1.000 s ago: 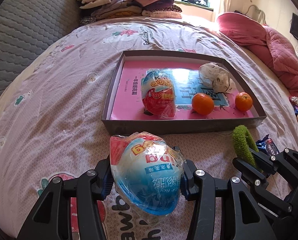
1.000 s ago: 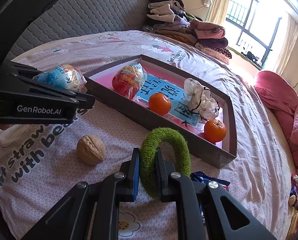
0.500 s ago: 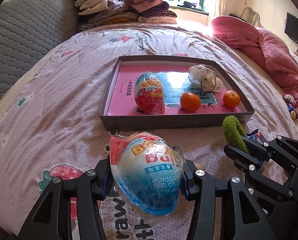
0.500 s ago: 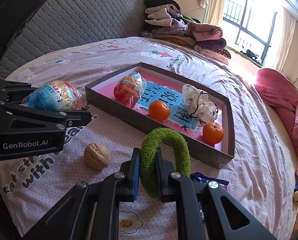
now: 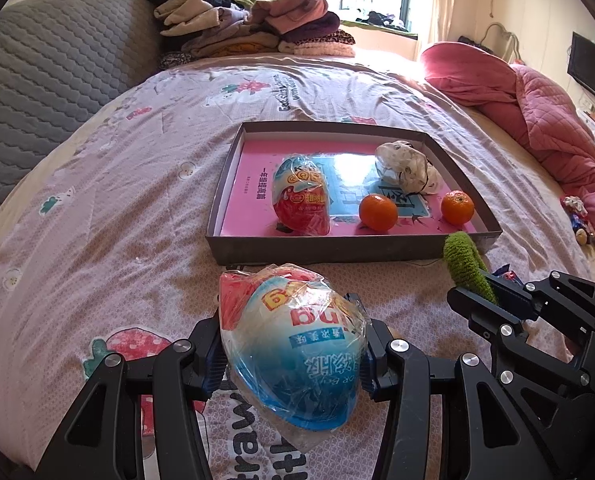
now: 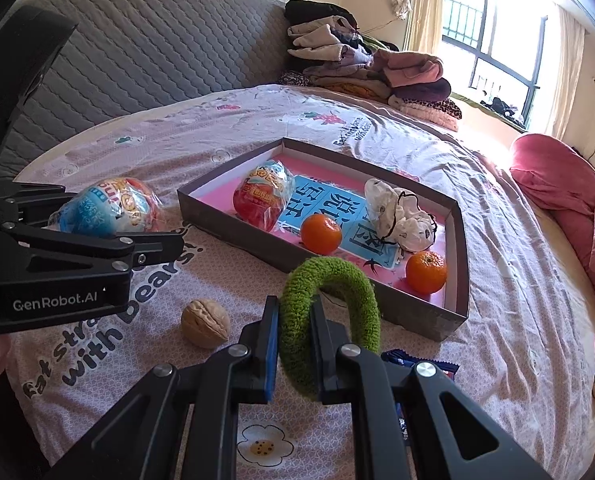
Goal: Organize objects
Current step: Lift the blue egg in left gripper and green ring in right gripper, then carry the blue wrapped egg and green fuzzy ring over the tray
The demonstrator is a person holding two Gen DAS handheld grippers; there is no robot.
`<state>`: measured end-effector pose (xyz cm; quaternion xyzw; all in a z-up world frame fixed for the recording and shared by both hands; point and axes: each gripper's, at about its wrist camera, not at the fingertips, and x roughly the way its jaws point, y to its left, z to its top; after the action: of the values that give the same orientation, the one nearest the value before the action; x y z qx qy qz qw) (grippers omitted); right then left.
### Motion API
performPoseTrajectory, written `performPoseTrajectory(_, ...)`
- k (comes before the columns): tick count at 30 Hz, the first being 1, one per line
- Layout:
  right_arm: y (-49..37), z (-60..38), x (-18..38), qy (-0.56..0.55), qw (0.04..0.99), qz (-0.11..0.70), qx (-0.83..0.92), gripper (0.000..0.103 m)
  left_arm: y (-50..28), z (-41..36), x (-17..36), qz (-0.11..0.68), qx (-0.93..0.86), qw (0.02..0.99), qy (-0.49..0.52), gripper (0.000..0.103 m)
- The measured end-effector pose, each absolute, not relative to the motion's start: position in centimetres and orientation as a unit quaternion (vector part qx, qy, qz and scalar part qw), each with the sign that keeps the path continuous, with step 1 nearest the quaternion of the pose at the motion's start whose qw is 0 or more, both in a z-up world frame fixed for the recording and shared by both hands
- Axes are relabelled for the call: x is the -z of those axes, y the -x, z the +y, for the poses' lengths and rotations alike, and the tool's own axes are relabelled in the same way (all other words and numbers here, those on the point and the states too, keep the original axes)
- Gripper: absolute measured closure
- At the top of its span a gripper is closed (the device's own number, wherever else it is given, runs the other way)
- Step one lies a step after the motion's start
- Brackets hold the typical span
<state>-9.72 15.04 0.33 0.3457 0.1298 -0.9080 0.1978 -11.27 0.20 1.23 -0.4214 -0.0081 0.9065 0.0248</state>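
Note:
My left gripper [image 5: 291, 344] is shut on a blue and white wrapped toy egg [image 5: 293, 348], held above the bedsheet in front of the grey box tray [image 5: 337, 250]. My right gripper [image 6: 295, 340] is shut on a fuzzy green ring [image 6: 333, 280], just short of the tray's near wall [image 6: 337, 280]. Inside the tray lie a red wrapped egg [image 5: 301, 200], two oranges [image 5: 378, 212] [image 5: 457, 207] and a crumpled white bag [image 5: 407, 164]. A walnut [image 6: 205, 322] rests on the sheet between the grippers.
A blue snack packet [image 6: 421, 364] lies on the sheet under my right gripper. Folded clothes [image 5: 253, 28] are piled at the bed's far end, a pink quilt [image 5: 537, 112] on the right, and a grey padded headboard [image 6: 137, 52] on the left.
The left gripper has drawn back and up from the tray with the egg, so the tray looks smaller and farther. The right gripper has barely shifted, still holding the ring.

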Motion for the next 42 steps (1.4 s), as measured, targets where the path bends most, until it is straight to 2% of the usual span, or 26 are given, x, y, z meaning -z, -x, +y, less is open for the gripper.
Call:
performPoseTrajectory(23, 8.3, 16.7, -6.1, -0.277, 0.209, 0.067, 0.935, 0.089, 10.1, 1.2, -5.8, -0.007, -0.930, 0.039, 0.366, 0.049)
performPoseTrajectory(42, 9.3, 17.3, -10.4, -0.237, 0.204, 0.071, 0.947, 0.089, 11.3, 1.6, -9.4, 0.005, -0.942, 0.036, 0.335, 0.049)
